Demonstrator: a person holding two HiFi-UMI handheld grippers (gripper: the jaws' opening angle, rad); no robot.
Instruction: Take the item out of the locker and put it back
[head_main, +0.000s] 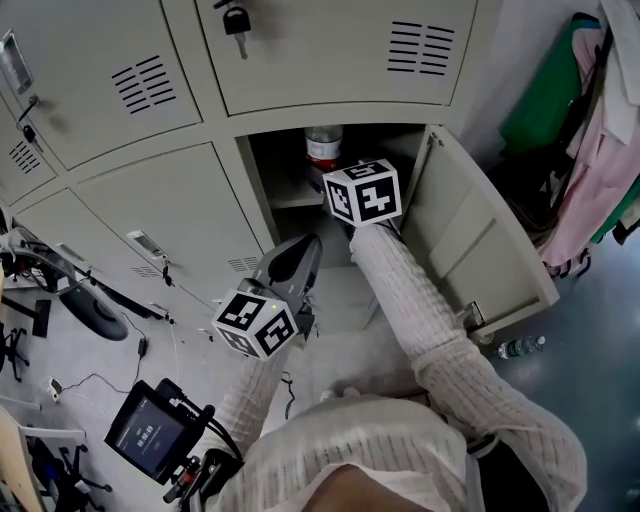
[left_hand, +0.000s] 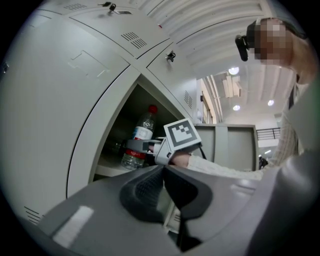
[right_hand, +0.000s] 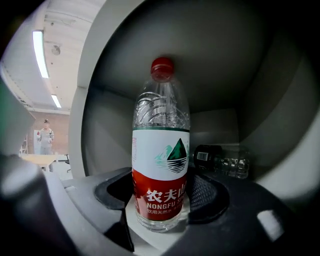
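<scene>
A clear water bottle (right_hand: 161, 150) with a red cap and a red and white label stands upright on the shelf of the open locker (head_main: 275, 165). My right gripper (right_hand: 162, 192) reaches into the locker and is shut on the bottle's lower label, one pad on each side. From the left gripper view the same bottle (left_hand: 140, 140) shows with the right gripper (left_hand: 137, 146) round it. In the head view only the bottle's (head_main: 323, 146) upper part shows behind the right gripper's marker cube (head_main: 362, 192). My left gripper (head_main: 300, 245) hangs below the locker opening, jaws together and holding nothing.
A second, dark-capped bottle (right_hand: 222, 160) lies on its side at the back of the shelf. The locker door (head_main: 480, 240) stands swung open to the right. A key (head_main: 237, 22) hangs in the locker above. Clothes (head_main: 590, 130) hang at right; a bottle (head_main: 520, 347) lies on the floor.
</scene>
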